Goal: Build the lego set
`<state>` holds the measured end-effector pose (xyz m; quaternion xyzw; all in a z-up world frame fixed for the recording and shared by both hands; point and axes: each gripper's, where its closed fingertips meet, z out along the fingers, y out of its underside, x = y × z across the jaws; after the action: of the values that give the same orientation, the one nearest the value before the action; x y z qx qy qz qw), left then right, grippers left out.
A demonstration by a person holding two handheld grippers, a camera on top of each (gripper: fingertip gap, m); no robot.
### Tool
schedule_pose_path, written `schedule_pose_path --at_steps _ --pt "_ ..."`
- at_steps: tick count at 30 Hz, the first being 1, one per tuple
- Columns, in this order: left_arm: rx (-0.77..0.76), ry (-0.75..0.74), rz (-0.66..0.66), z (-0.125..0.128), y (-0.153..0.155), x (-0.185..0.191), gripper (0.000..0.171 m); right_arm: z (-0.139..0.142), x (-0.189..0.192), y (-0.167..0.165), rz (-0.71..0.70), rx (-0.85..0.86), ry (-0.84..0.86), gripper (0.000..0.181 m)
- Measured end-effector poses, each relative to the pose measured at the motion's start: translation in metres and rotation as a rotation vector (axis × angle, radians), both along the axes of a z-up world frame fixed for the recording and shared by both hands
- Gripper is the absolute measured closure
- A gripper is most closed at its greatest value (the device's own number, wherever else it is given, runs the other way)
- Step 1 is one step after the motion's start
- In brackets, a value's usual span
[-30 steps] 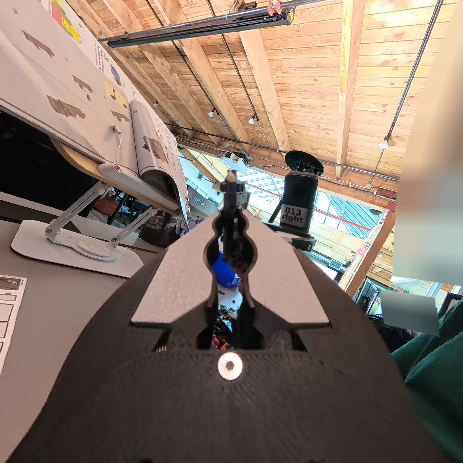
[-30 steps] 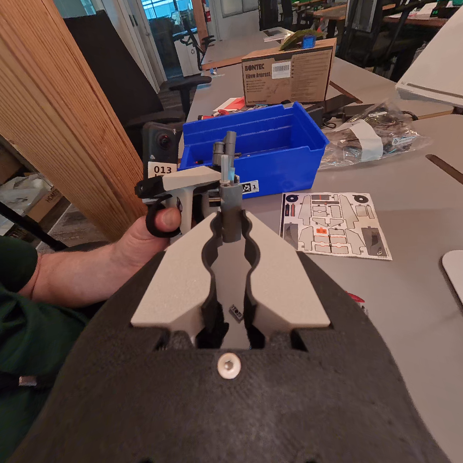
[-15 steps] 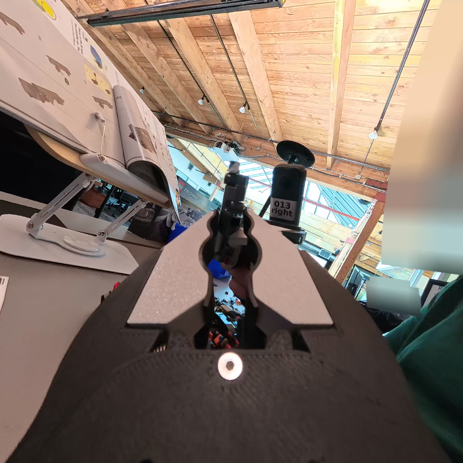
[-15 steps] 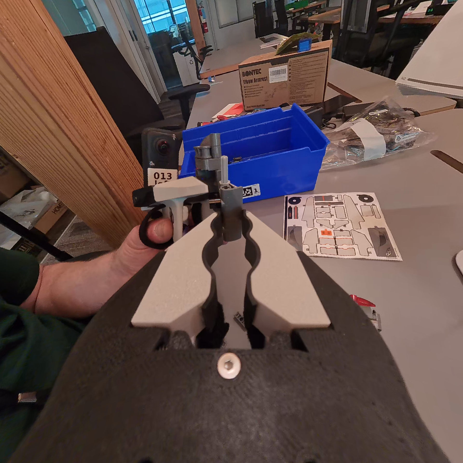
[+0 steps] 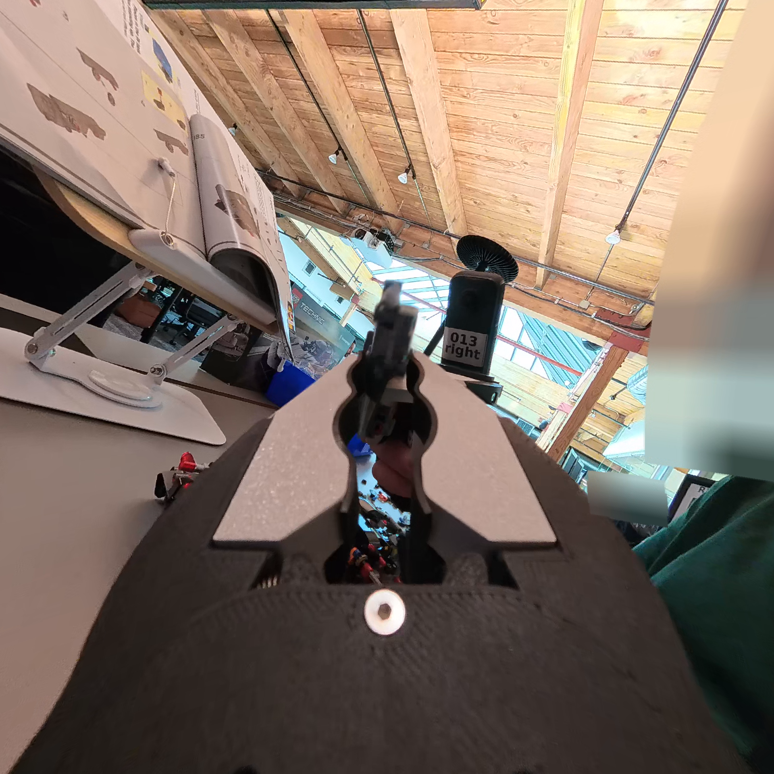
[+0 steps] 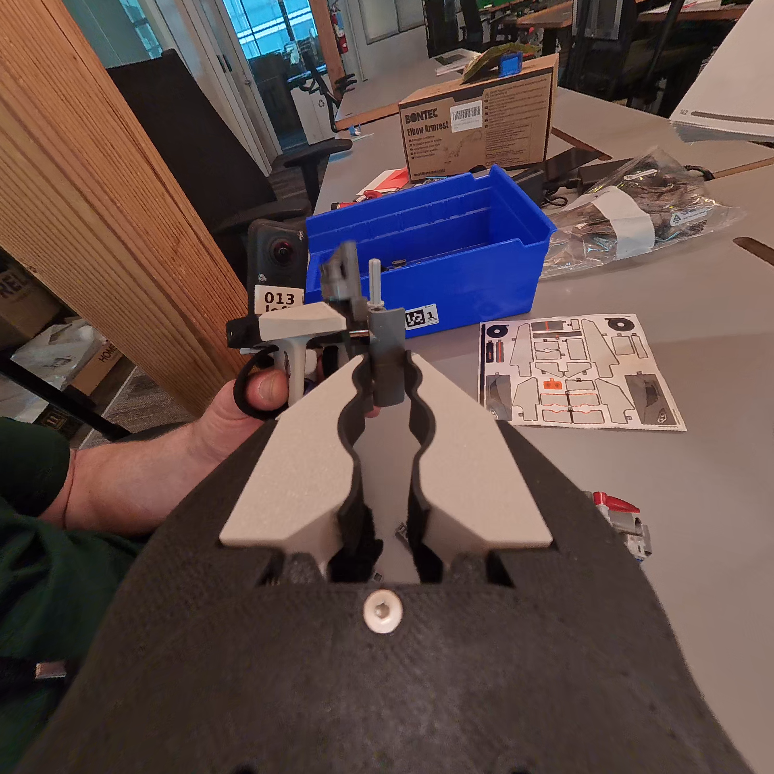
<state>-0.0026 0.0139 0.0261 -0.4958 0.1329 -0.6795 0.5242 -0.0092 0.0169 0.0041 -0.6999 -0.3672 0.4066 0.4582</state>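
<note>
Lego work takes place above a grey table (image 6: 628,481), where the largest items lie ahead of the right gripper (image 6: 387,377): a blue bin (image 6: 460,268) straight beyond its tips, a sticker sheet (image 6: 578,372) ahead to its right, and a small red-and-grey sub-assembly (image 6: 620,519) close beside its right finger. An instruction booklet (image 5: 125,125) on a white stand (image 5: 104,377) rises ahead and to the left of the left gripper (image 5: 387,368). Since a second ago the two grippers have drawn apart slightly and the left has tilted, so the parts now stand side by side rather than overlapping; by judgement, alignment for joining is under way and no connection is made yet. The right gripper is clenched on a grey connector (image 6: 387,356), smooth and upright, with a thin light-grey axle (image 6: 375,280) rising from its top. The left gripper grasps a dark grey piece (image 5: 389,356), blurred, held just to the left of the connector.
</note>
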Motion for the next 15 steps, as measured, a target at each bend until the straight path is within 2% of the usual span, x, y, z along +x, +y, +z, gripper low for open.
schedule_pose_path --at_steps 6,15 --pt "-0.009 0.005 -0.008 -0.003 0.000 0.002 0.156 -0.002 0.002 0.000 -0.005 -0.010 -0.002 0.169" --pt "-0.063 0.032 -0.054 -0.022 0.002 0.006 0.156 -0.021 0.010 0.001 -0.030 -0.053 -0.032 0.169"
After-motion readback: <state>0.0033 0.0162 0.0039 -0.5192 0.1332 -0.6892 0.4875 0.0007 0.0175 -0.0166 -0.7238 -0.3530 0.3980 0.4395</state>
